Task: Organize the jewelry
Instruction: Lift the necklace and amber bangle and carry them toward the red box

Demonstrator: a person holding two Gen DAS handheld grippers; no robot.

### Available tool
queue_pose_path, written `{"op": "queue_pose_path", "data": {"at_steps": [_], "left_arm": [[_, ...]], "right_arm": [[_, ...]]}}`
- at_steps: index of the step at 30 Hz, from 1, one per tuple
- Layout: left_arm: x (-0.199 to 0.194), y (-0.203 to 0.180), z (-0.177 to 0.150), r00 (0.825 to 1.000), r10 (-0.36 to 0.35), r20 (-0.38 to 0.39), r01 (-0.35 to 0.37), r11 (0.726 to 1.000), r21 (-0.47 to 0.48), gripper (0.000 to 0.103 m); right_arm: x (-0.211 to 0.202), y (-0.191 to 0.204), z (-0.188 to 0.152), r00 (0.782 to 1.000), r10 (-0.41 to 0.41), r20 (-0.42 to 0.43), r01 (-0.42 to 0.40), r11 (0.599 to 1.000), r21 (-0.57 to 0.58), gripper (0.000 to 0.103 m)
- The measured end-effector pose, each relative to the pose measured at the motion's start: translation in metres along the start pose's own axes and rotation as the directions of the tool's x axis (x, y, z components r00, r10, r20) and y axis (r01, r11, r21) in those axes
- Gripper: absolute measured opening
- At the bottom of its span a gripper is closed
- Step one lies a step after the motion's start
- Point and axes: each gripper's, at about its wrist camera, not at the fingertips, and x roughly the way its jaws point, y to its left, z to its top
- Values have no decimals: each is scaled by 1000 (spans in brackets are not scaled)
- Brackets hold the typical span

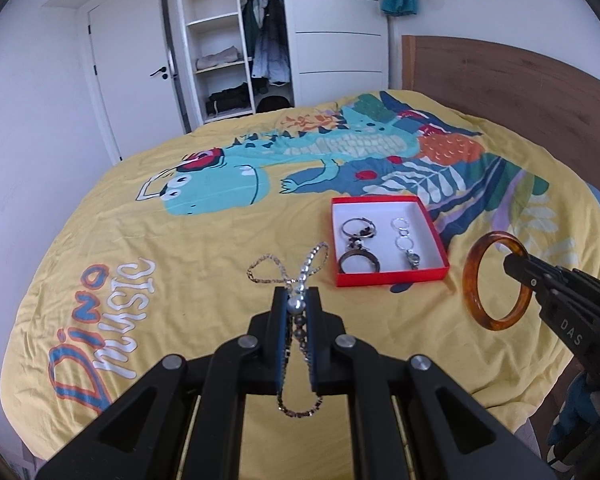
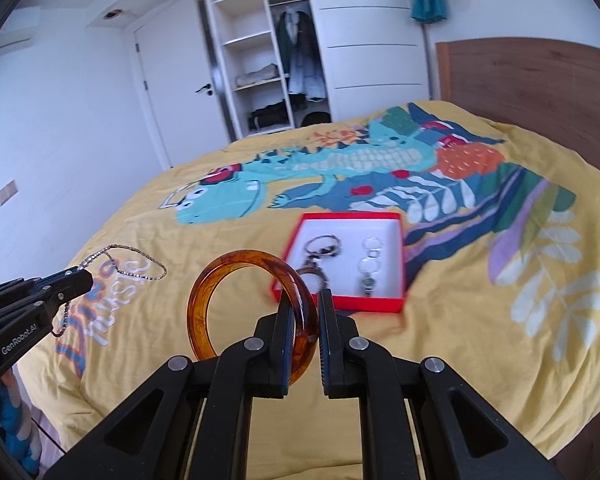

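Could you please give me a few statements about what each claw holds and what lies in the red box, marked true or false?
1. The left claw is shut on a silver chain. True.
2. The right claw holds nothing. False: it grips an amber bangle, held above the bedspread.
3. The red box lies open on the bedspread. True.
4. The red box holds no jewelry. False: rings and a linked piece already lie inside.
5. The amber bangle rests inside the red box. False: it is outside the box, in the right claw.
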Motion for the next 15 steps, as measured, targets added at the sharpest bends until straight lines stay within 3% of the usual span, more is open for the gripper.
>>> {"op": "queue_pose_path", "data": {"at_steps": [15], "left_arm": [[49,-52,34,997,-63,-32,66,994,84,8]], "right_arm": [[32,-56,4,998,-51,-43,54,996,68,11]]}}
